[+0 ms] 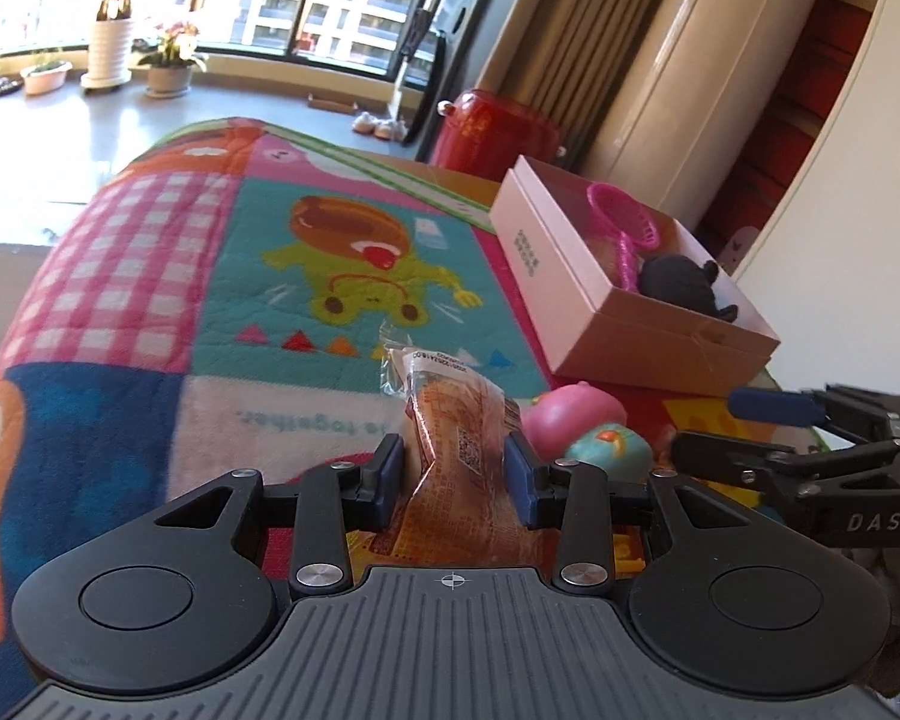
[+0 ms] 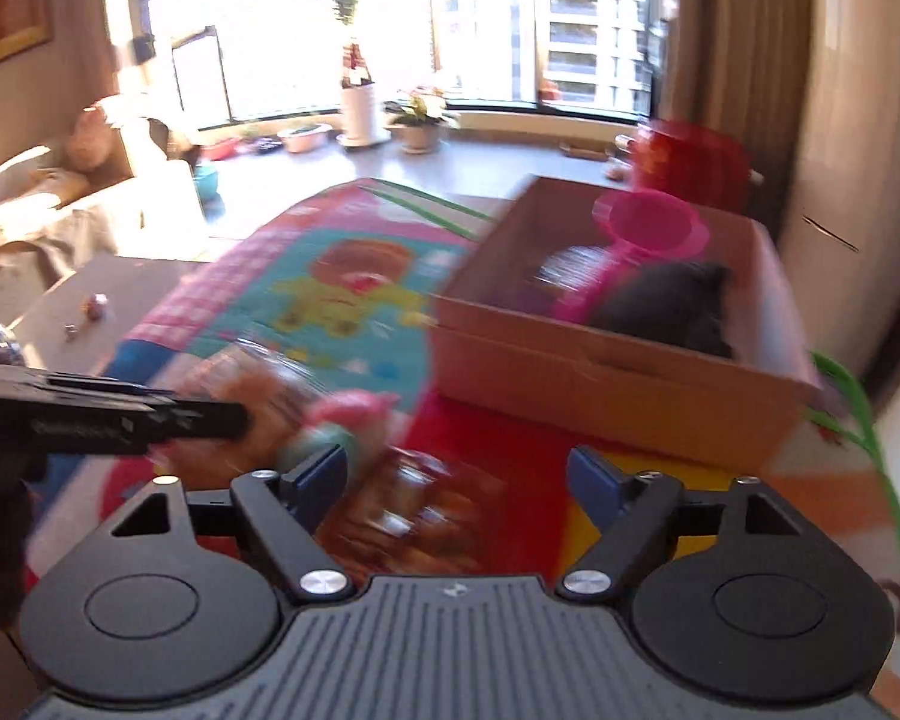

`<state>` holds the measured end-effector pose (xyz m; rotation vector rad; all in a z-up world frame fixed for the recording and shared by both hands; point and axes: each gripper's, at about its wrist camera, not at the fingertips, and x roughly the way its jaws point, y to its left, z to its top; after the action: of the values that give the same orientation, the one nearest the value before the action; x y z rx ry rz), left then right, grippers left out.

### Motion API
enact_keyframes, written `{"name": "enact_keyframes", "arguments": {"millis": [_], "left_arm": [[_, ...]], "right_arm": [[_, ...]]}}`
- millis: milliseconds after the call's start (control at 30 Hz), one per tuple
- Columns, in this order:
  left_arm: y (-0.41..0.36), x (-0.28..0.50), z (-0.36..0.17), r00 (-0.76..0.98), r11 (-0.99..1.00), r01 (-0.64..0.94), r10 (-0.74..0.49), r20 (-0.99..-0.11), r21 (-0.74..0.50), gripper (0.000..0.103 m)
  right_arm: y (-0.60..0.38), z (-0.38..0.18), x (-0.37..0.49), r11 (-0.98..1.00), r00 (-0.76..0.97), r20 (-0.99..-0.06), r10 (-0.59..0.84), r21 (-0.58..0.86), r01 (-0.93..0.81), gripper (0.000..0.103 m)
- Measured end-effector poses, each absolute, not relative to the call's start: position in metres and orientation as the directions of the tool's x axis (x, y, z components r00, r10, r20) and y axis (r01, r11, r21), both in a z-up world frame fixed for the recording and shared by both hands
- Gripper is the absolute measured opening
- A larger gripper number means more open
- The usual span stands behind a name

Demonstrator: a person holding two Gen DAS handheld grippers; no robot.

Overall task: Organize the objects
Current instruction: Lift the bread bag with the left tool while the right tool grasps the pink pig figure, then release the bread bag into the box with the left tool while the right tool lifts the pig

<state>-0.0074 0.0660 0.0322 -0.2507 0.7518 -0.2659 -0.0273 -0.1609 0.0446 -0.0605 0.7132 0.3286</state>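
Sunlit windows and potted plants (image 1: 168, 63) back a table draped in a bright patchwork cartoon mat (image 1: 210, 276). On it, the left gripper (image 1: 453, 471) is clamped on a wrapped snack packet (image 1: 456, 420), its 2 fingers pressing both sides. Just beside sit a pink toy (image 1: 561, 411) and a teal toy (image 1: 609, 450). Farther right stands the open cardboard box (image 1: 660, 342) holding a pink strainer (image 1: 621, 219) and a black plush (image 1: 678, 279). The right gripper (image 2: 459, 471) hovers with its jaws apart above blurred packets.

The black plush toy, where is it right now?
The black plush toy lies inside the cardboard box, beside the pink scoop, right of both views.
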Motion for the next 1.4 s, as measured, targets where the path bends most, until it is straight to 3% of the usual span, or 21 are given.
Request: {"name": "enact_keyframes", "arguments": {"millis": [233, 267, 333, 467, 700, 900, 1000, 1100, 1200, 1233, 1300, 1333, 1367, 1400], "left_arm": [[0.074, -0.011, 0.034, 0.7, 0.943, 0.136, -0.309, -0.644, -0.305, 0.042], [0.074, -0.011, 0.034, 0.701, 0.944, 0.136, -0.307, -0.644, -0.302, 0.042], [0.074, -0.012, 0.034, 0.703, 0.945, 0.139, -0.305, -0.642, -0.297, 0.042], [0.074, -0.011, 0.031, 0.698, 0.942, 0.141, -0.314, -0.643, -0.306, 0.046], [0.07, -0.013, 0.028, 0.706, 0.945, 0.139, -0.303, -0.64, -0.295, 0.05], [0.065, -0.013, 0.023, 0.729, 0.939, 0.139, -0.312, -0.609, -0.314, 0.051], [0.066, -0.009, 0.021, 0.723, 0.932, 0.132, -0.324, -0.61, -0.338, 0.053], [0.065, -0.004, 0.017, 0.708, 0.926, 0.136, -0.34, -0.619, -0.352, 0.063], [0.062, -0.006, 0.016, 0.72, 0.929, 0.127, -0.327, -0.612, -0.348, 0.06], [0.061, -0.007, 0.017, 0.722, 0.928, 0.13, -0.33, -0.608, -0.35, 0.054], [0.06, -0.009, 0.018, 0.724, 0.928, 0.126, -0.328, -0.606, -0.351, 0.054], [0.059, -0.01, 0.019, 0.725, 0.929, 0.125, -0.324, -0.607, -0.347, 0.053], [0.059, -0.011, 0.02, 0.724, 0.93, 0.124, -0.324, -0.609, -0.347, 0.052], [0.059, -0.012, 0.021, 0.721, 0.927, 0.128, -0.331, -0.609, -0.352, 0.05]], "right_arm": [[-0.116, 0.026, 0.014, 0.918, 0.614, -0.711, 0.344, 0.116, -0.38, 0.08], [-0.113, 0.023, 0.018, 0.914, 0.595, -0.721, 0.356, 0.137, -0.381, 0.075], [-0.108, 0.023, 0.019, 0.906, 0.575, -0.727, 0.375, 0.156, -0.394, 0.043], [-0.11, 0.034, 0.006, 0.901, 0.595, -0.707, 0.383, 0.141, -0.411, 0.043], [-0.157, 0.053, -0.028, 0.95, 0.685, -0.68, 0.261, 0.053, -0.309, 0.043], [-0.206, 0.028, -0.044, 0.98, 0.671, -0.723, 0.164, 0.044, -0.192, 0.044], [-0.215, 0.016, -0.051, 0.988, 0.68, -0.725, 0.106, -0.001, -0.155, 0.059], [-0.212, 0.013, -0.058, 0.985, 0.702, -0.708, 0.081, -0.051, -0.166, 0.075], [-0.204, 0.013, -0.062, 0.974, 0.735, -0.676, 0.043, -0.135, -0.181, 0.081], [-0.202, 0.013, -0.062, 0.971, 0.742, -0.67, 0.033, -0.154, -0.183, 0.081], [-0.204, 0.013, -0.062, 0.971, 0.741, -0.671, 0.039, -0.15, -0.186, 0.08], [-0.205, 0.013, -0.06, 0.974, 0.736, -0.675, 0.046, -0.135, -0.184, 0.076], [-0.208, 0.013, -0.059, 0.976, 0.731, -0.681, 0.051, -0.12, -0.18, 0.068], [-0.21, 0.012, -0.057, 0.978, 0.723, -0.688, 0.055, -0.109, -0.178, 0.05]]}}
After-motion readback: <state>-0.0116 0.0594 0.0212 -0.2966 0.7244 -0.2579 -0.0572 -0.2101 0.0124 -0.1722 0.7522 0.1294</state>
